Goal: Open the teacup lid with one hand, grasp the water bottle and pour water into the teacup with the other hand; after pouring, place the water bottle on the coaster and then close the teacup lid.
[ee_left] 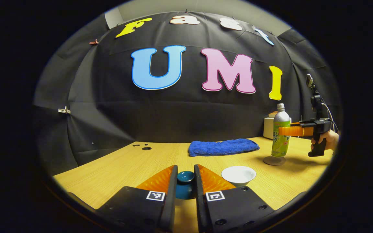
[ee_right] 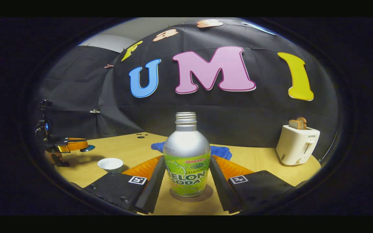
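Left gripper view is showing the left gripper (ee_left: 185, 181) pinching the teacup lid (ee_left: 185, 181), teacup (ee_left: 238, 175) lying uncovered just rightward; right gripper (ee_right: 186, 181) is closing round the upright water bottle (ee_right: 186, 161), standing on the coaster (ee_right: 206, 194)

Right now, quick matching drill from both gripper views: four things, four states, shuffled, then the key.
1 teacup lid
2 water bottle
3 teacup
4 toaster

A white, uncovered, on the table
B on the coaster, between the right gripper fingers
C holds bread slices
D teal, between the left gripper fingers

Pairs: 1-D, 2-B, 3-A, 4-C
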